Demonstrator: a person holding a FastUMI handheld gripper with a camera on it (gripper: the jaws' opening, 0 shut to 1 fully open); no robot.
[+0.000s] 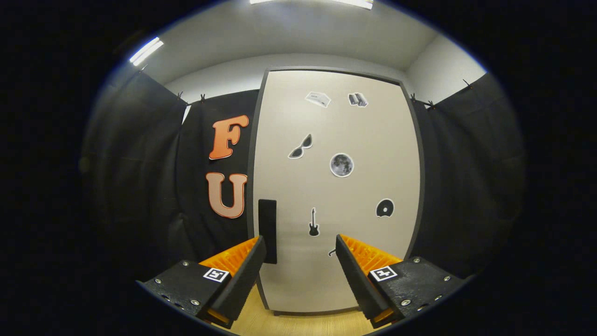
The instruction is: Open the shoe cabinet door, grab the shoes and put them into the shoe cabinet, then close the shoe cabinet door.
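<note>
A tall pale shoe cabinet door (336,186) with a dark frame stands straight ahead, flush with its frame. Small stickers are scattered over it. A black upright handle (267,231) sits on the door's left edge, low down. My gripper (301,242) is open, its two fingers spread apart and aimed at the lower part of the door. The left finger's tip is just right of and below the handle, a short way in front of it; nothing lies between the fingers.
Black cloth walls (140,186) hang on both sides of the cabinet. A strip of wooden floor (298,324) runs beneath the door. White ceiling and lamps are overhead.
</note>
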